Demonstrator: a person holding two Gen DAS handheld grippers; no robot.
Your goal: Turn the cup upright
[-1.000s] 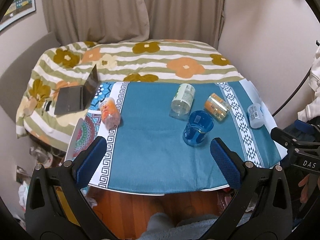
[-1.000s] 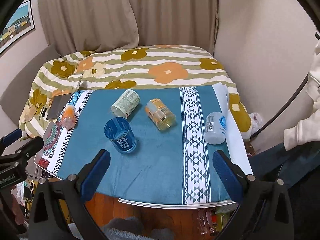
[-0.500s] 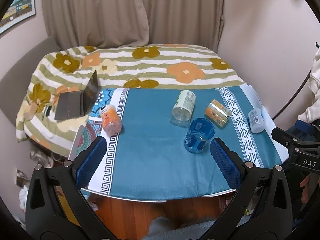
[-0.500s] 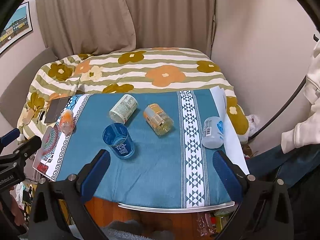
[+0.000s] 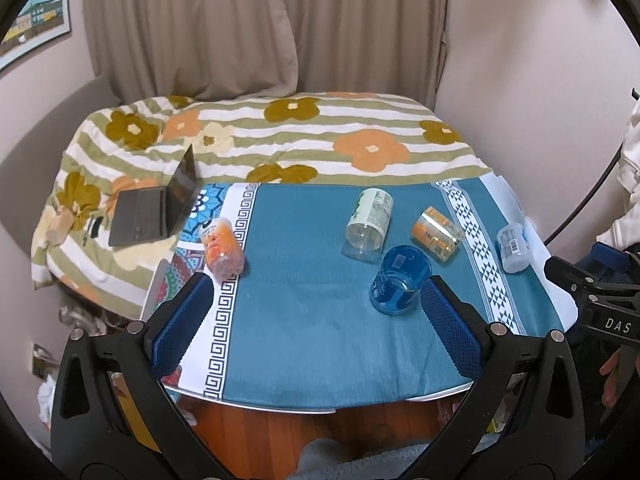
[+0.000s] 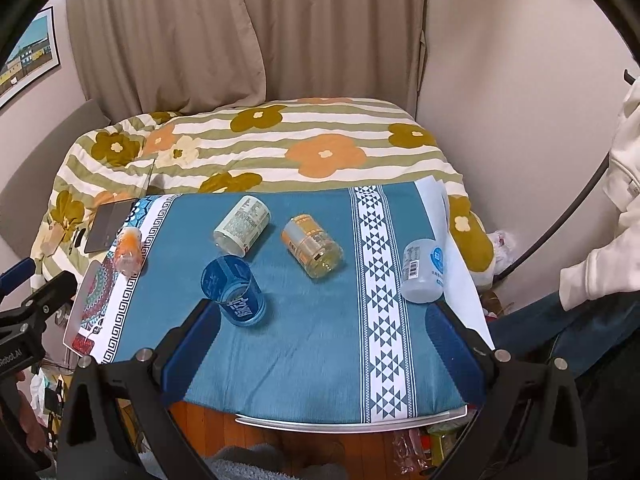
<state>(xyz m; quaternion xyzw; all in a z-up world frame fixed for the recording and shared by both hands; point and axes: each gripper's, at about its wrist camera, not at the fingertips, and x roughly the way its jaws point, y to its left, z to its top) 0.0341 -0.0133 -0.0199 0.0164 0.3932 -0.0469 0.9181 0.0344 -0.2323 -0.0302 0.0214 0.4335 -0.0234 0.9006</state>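
Observation:
A blue see-through cup (image 5: 400,280) stands upright on the teal tablecloth (image 5: 312,320), right of centre; in the right wrist view the cup (image 6: 234,290) is left of centre. Several other cups lie on their sides: a white-labelled one (image 5: 368,220), an orange-labelled one (image 5: 438,232), a clear one with a blue label (image 5: 514,242) near the right edge, and an orange one (image 5: 222,248) at the left. My left gripper (image 5: 316,332) is open and empty over the table's front edge. My right gripper (image 6: 320,352) is open and empty, also at the front edge.
A bed with a flowered striped blanket (image 5: 300,132) lies behind the table. An open laptop (image 5: 156,208) rests on it at the left. Curtains and walls close off the back and right. The wooden floor (image 5: 280,424) shows below the table's front edge.
Both grippers have pulled back and up from the table, so the cups look smaller and farther. Nothing on the table has moved.

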